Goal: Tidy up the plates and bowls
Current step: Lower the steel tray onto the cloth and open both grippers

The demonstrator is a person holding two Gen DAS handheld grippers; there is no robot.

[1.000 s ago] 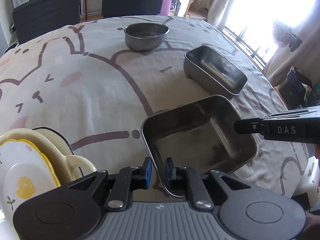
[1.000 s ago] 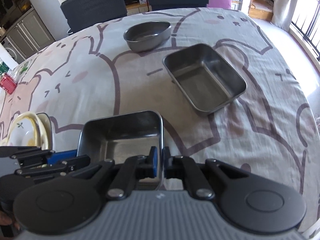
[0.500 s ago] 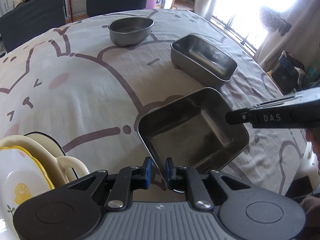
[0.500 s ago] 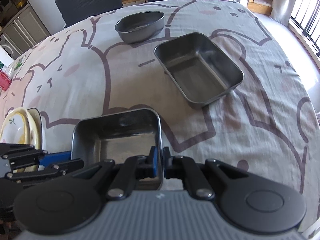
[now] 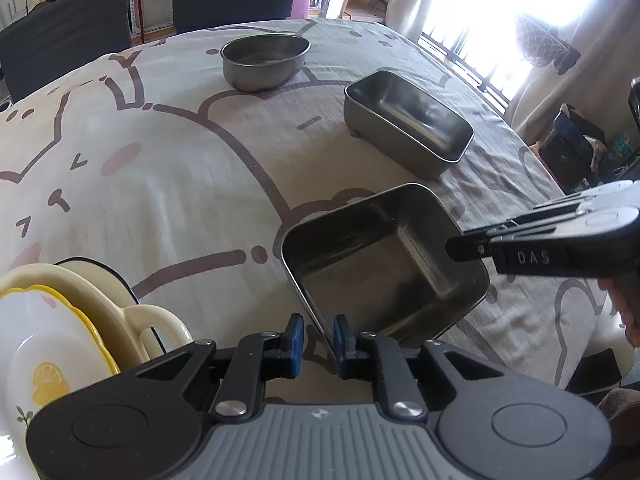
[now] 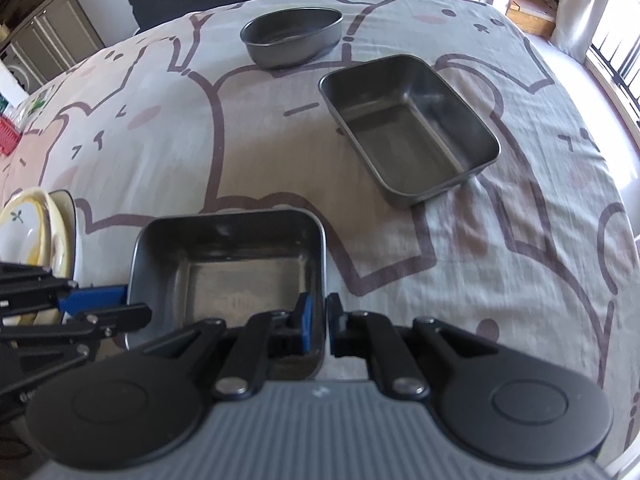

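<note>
both my claws letting go of the square steel tray

my left claw [image 5: 319, 336] and right claw [image 6: 317, 320] straddle opposite rims of the square steel tray [image 6: 240, 276], jaws opening, pads parting, so it settles on the soft cartoon tablecloth [image 6: 200, 152]; beyond sit the rectangular steel tray [image 6: 408, 128], then the oval steel bowl [image 6: 294, 42]

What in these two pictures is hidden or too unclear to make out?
- Left wrist view: window glare whites out everything outside.
- Left wrist view: stacked plates run off the left edge; their number is unclear.
- Right wrist view: square steel tray, near edge hidden behind the right hand-held gripper.
</note>
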